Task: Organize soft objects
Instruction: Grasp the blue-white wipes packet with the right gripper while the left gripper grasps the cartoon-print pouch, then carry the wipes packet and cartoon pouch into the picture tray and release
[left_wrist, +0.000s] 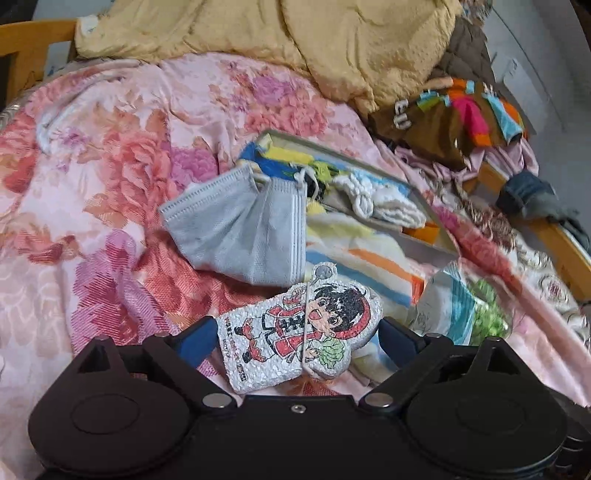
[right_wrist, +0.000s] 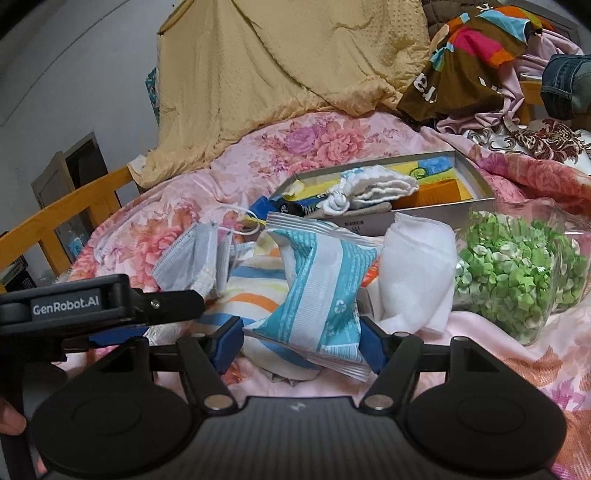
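Note:
My left gripper (left_wrist: 297, 341) is shut on a flat white foam cartoon figure (left_wrist: 295, 332) and holds it over the floral bedspread. A grey face mask (left_wrist: 243, 229) lies just beyond it. My right gripper (right_wrist: 301, 341) is shut on a white and teal packet (right_wrist: 317, 291). A white cloth (right_wrist: 417, 273) lies right of the packet. A shallow grey box (right_wrist: 476, 177) behind holds a white knitted item (right_wrist: 373, 186) and coloured cloths; it also shows in the left wrist view (left_wrist: 424, 195). The left gripper's body (right_wrist: 92, 306) shows at the left of the right wrist view.
A clear bag of green paper stars (right_wrist: 517, 273) sits at the right. A striped cloth (left_wrist: 369, 258) lies under the items. A yellow quilt (left_wrist: 258, 40) is piled behind, colourful clothes (left_wrist: 461, 114) at the far right. A wooden bed rail (right_wrist: 74, 210) runs along the left.

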